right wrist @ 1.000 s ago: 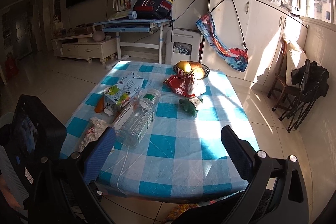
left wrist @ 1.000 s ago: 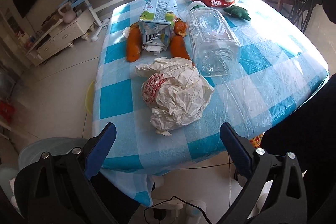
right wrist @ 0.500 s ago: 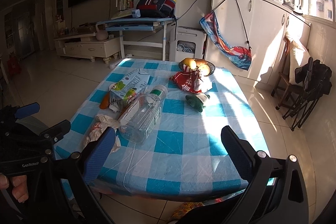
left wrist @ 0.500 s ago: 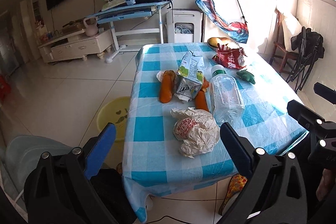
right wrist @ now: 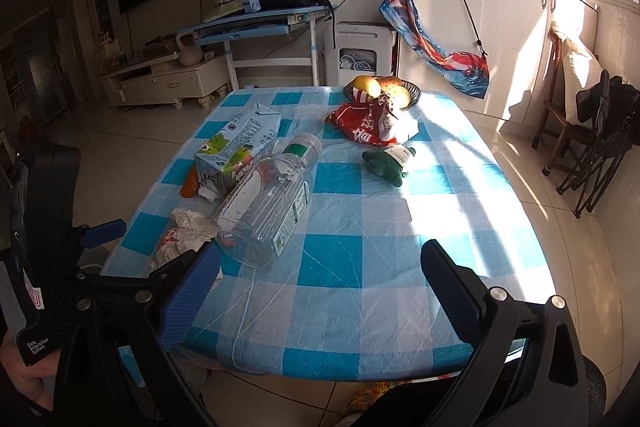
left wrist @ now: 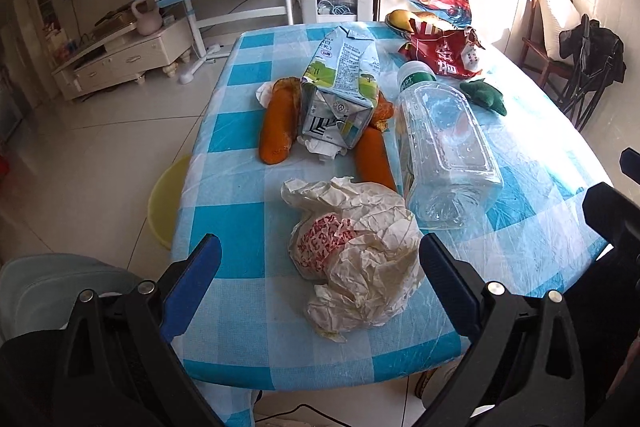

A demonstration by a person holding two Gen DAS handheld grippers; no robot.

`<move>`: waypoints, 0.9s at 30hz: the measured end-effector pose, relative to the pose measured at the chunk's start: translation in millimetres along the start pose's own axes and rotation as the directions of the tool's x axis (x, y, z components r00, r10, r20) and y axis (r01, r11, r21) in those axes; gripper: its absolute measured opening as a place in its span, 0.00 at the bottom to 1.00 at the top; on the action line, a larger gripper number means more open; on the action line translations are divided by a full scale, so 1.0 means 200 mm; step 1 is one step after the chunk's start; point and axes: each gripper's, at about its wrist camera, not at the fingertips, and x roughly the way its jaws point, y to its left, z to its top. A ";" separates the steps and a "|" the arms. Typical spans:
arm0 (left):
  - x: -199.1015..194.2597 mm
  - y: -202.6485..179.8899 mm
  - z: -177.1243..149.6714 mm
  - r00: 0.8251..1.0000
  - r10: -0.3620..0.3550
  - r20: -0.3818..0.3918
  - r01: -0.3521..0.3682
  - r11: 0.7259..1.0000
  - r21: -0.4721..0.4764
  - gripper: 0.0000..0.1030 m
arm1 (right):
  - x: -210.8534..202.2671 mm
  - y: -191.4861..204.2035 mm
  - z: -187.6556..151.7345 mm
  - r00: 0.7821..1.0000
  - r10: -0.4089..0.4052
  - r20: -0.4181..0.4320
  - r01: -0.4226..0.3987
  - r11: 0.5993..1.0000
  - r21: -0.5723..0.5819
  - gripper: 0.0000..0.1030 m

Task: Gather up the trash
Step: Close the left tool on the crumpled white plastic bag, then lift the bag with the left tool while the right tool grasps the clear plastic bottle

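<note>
Left gripper (left wrist: 320, 267): fingers spread wide, nothing held, seen low in the left wrist view with the crumpled paper wrapper (left wrist: 356, 259) lying between and just beyond the tips. Contact with the wrapper cannot be told.

Right gripper (right wrist: 320, 267): fingers likewise parted and empty, held above the near edge of the table (right wrist: 360, 327) in the lower part of the right wrist view.

Trash on the blue-and-white checked cloth, as seen in the left wrist view:
- wrapper at centre, near the table's front edge;
- clear plastic bottle (left wrist: 444, 155) lying on its side just right of the wrapper, green-and-white cap toward the top of the frame;
- flattened milk carton (left wrist: 340, 91) above the wrapper, resting across two orange peel pieces (left wrist: 278, 123);
- red snack bag (left wrist: 444, 53) at upper right;
- small dark green item (left wrist: 484, 95) right of the bottle's cap.

A fruit bowl (right wrist: 382, 89) is noted at the far table edge, upper centre of the right wrist view. A yellow basin (left wrist: 166, 203) is seen on the floor, left of the table.
</note>
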 end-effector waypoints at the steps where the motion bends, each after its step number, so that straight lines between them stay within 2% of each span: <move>1: 0.03 0.00 0.00 1.000 -0.007 -0.012 0.007 1.000 -0.007 0.93 | 0.02 0.00 0.01 1.000 0.013 -0.006 -0.013 1.000 0.011 0.94; 2: 0.06 0.00 0.00 0.999 -0.021 -0.024 0.021 1.000 -0.011 0.92 | 0.05 0.00 0.02 1.000 0.027 -0.014 -0.027 0.999 0.024 0.94; 3: 0.08 0.01 0.00 0.998 -0.045 -0.038 0.045 0.999 -0.018 0.82 | 0.08 0.00 0.04 0.999 0.041 -0.025 -0.040 0.999 0.035 0.94; 4: 0.11 0.02 -0.01 0.995 -0.079 -0.057 0.078 0.997 -0.029 0.61 | 0.11 0.00 0.05 0.998 0.052 -0.038 -0.050 0.998 0.043 0.93; 5: 0.11 0.03 -0.02 0.992 -0.106 -0.062 0.104 0.994 -0.038 0.59 | 0.15 0.01 0.06 0.997 0.062 -0.052 -0.060 0.997 0.050 0.93; 6: 0.11 0.04 -0.02 0.992 -0.119 -0.053 0.117 0.992 -0.041 0.47 | 0.18 0.02 0.07 0.995 0.073 -0.063 -0.069 0.996 0.056 0.93; 7: 0.12 0.05 -0.02 0.988 -0.143 -0.062 0.140 0.989 -0.051 0.41 | 0.21 0.03 0.07 0.994 0.080 -0.073 -0.076 0.995 0.058 0.93; 13: 0.09 0.17 -0.03 0.985 -0.171 -0.029 0.166 0.979 -0.120 0.34 | 0.37 0.12 0.13 0.988 0.093 -0.119 -0.089 0.995 0.044 0.93; 23: 0.02 0.34 -0.07 0.983 -0.182 0.027 0.184 0.966 -0.181 0.35 | 0.55 0.19 0.10 0.983 0.064 -0.171 -0.062 0.998 0.019 0.93; 25: 0.01 0.36 -0.07 0.984 -0.176 0.036 0.180 0.965 -0.191 0.35 | 0.56 0.17 0.09 0.982 0.070 -0.178 -0.068 0.998 0.020 0.87; 27: 0.01 0.38 -0.08 0.984 -0.170 0.047 0.176 0.965 -0.197 0.35 | 0.56 0.15 0.08 0.979 0.089 -0.185 -0.084 0.996 0.033 0.75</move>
